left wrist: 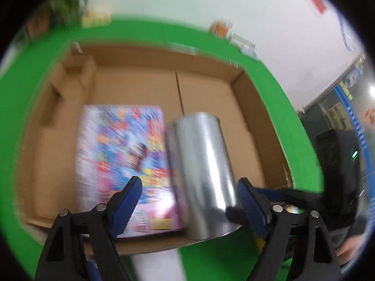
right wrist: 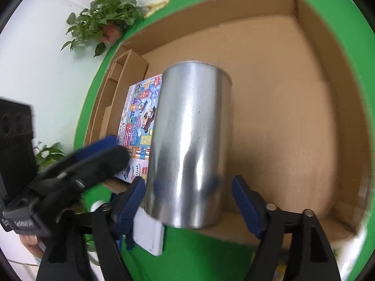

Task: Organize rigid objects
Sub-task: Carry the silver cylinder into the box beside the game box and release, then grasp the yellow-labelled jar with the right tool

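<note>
A shiny silver metal can (right wrist: 189, 145) stands between the fingers of my right gripper (right wrist: 187, 196), over the near edge of an open cardboard box (right wrist: 304, 117). The left finger touches the can; a small gap shows at the right finger. The can also shows in the left wrist view (left wrist: 201, 173). A colourful flat game box (left wrist: 124, 164) lies on the cardboard box floor to the can's left. My left gripper (left wrist: 189, 194) is open and empty near the can, over the box's near edge (left wrist: 152, 245).
The cardboard box sits on a green surface (left wrist: 281, 107). A folded cardboard insert (left wrist: 70, 82) fills its far left corner. Potted plants (right wrist: 105, 16) stand beyond the box by the white wall. A white flat object (right wrist: 147, 234) lies below my right gripper.
</note>
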Available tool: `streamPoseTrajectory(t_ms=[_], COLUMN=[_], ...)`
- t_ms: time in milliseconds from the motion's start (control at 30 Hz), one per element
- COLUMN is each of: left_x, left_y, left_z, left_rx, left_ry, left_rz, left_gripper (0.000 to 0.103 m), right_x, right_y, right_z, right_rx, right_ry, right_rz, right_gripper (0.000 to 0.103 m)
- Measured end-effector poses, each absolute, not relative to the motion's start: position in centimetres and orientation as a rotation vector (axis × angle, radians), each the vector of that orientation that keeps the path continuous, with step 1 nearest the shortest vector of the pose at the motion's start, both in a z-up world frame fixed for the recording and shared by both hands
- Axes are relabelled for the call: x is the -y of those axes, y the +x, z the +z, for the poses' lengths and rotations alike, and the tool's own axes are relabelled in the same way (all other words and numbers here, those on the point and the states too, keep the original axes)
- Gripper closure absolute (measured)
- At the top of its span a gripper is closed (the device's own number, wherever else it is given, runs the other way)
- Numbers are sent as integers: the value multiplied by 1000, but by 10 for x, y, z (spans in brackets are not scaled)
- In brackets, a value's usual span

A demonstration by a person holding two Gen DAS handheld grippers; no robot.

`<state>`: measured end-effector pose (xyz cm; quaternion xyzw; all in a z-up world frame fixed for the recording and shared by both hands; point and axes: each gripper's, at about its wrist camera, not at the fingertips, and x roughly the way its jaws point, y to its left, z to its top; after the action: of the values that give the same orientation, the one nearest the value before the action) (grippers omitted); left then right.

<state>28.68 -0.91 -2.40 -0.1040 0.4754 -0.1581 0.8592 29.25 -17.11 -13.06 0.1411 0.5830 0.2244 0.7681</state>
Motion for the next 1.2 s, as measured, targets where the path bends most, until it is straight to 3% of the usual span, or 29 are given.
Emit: streamPoseTrajectory(t_ms=[67,100,200,300,367,433,600,633,700,867,933,1033,1200], left_x=[2,-4,-13,-17,-17,-10,2,3,14,41,50,59,55], left_y=[264,251,244,250,249,242,214,206,190,179,179,182,196], left_z=[-12,-11,-34,-59,-68,-66,-41,-41,-34,-56,-75,-96,-116], left_rx=[-898,-851,-906,-1017,-1058,-1036,-923,-905,-886,-1052,-1142,-1217,-1289], left_ry=[-152,-105,-97,-200,-241,-213,-177,-178,-185,-350,-466,-552,-606], left_rz=[-301,-277,-266,-311,-307,-290,-261,-284,-389,-602,-708,-770,-701], left_gripper=[19,17,17,21,22,22,21,21,21,21,21,21,20], right_x=[185,196,221,236,241,245,244,248,245,219,204,202,219], right_y=[273,257,212,177,160,152,149,147,141,118,104,92,108], right_z=[-109,-95,-73,-78,-87,-95,-130,-133,-135,-129,-122,-114,-134], right_rx=[-1167,-1089,-941,-920,-938,-962,-1049,-1042,-1023,-1002,-1014,-1020,-1129], right_ry=[248,218,146,108,86,72,40,23,-24,-120,-98,48,113], right_rz=[442,400,306,312,300,289,213,205,216,256,346,532,470], right_gripper=[3,0,1,1,9,12,29,37,40,51,49,29,28])
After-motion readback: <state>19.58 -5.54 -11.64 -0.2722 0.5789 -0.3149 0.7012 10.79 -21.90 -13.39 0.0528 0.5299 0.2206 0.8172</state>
